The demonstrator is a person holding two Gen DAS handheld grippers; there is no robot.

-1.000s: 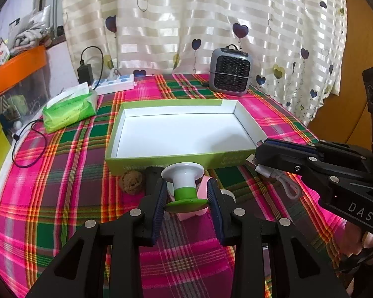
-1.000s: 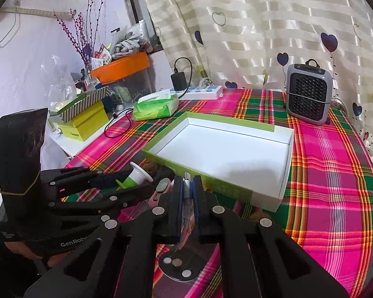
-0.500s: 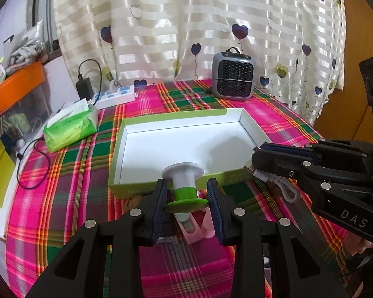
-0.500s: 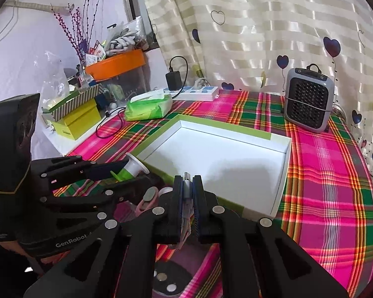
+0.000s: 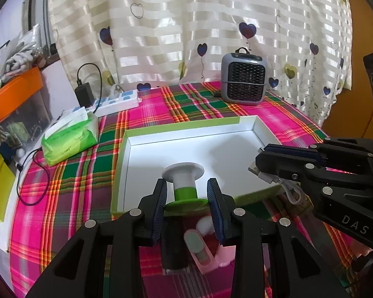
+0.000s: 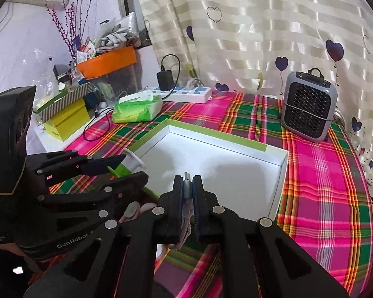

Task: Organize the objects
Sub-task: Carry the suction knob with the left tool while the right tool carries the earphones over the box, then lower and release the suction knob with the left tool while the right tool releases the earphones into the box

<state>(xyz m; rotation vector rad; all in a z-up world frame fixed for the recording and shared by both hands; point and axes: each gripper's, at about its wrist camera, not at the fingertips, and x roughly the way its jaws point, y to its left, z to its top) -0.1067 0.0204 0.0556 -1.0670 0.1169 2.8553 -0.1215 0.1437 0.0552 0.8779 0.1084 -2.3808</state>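
Both grippers have risen toward the tray (image 5: 266, 130). Our left gripper (image 5: 186, 198) pinches the green-and-white stopper (image 5: 184, 186) above the tray's near edge; our right gripper (image 6: 188, 193) clamps the USB cable (image 5: 276, 177) shut. Drifting together, they could collide.

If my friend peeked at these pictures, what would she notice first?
Probably the bright pink and green plaid tablecloth with the big white tray with green walls in the middle of it. Next, the left gripper holding a green and white spool at the tray's near edge, and the right gripper pinching a white USB cable. A grey heater stands at the back by the heart-print curtain.
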